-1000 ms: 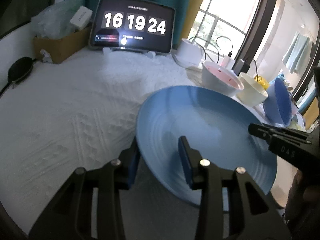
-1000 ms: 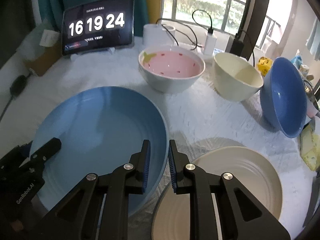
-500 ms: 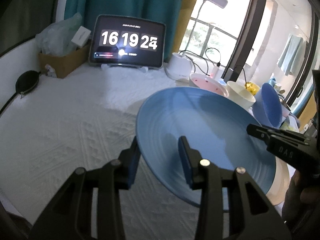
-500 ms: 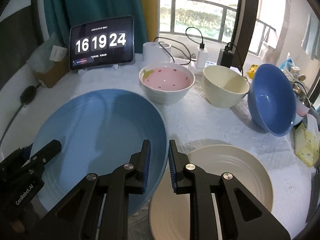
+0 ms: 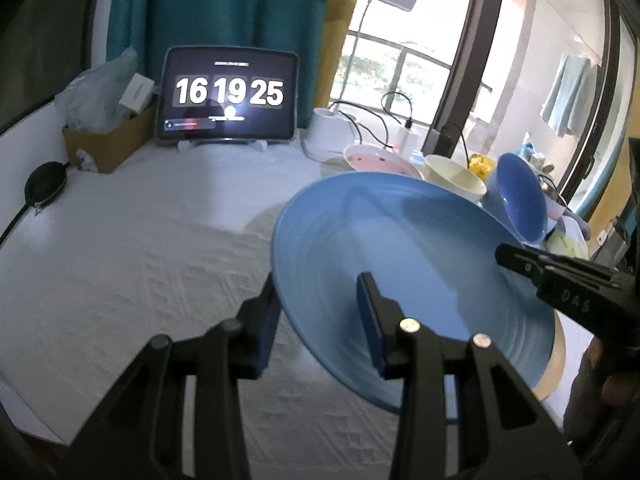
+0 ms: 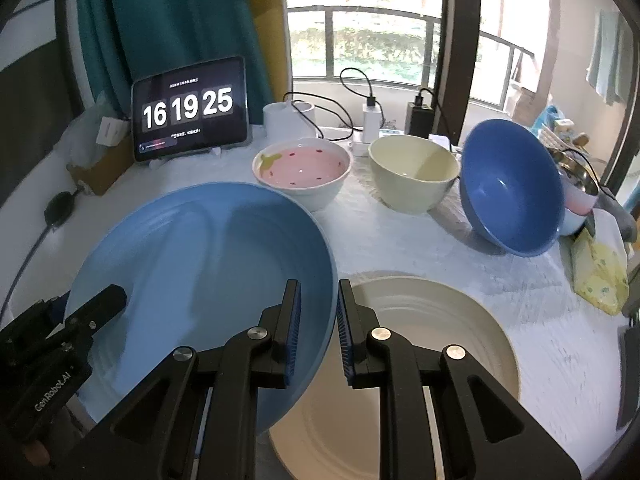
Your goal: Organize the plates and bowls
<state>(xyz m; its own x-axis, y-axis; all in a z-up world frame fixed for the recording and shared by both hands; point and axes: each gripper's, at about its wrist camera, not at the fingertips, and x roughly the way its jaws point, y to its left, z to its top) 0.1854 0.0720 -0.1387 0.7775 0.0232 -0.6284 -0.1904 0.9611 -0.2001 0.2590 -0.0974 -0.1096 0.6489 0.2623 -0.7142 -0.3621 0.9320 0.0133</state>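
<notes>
Both grippers hold a large blue plate [image 5: 400, 264] in the air above the white table; it also shows in the right wrist view [image 6: 208, 280]. My left gripper [image 5: 316, 320] is shut on its left rim. My right gripper [image 6: 318, 316] is shut on its right rim, and its fingers [image 5: 532, 268] show in the left wrist view. A cream plate [image 6: 432, 352] lies on the table below and to the right. Behind stand a pink bowl [image 6: 302, 166], a cream bowl [image 6: 414, 170] and a tilted blue bowl [image 6: 510, 184].
A tablet clock [image 6: 188, 110] stands at the back left beside a cardboard box [image 5: 108, 140]. Chargers and cables [image 6: 370, 120] lie behind the bowls. A yellow packet [image 6: 600, 276] and clutter sit at the right edge. A black pouch [image 5: 44, 184] lies far left.
Both grippers have lifted the blue plate higher off the table and carried it a little toward the cream plate. The bowls have not moved.
</notes>
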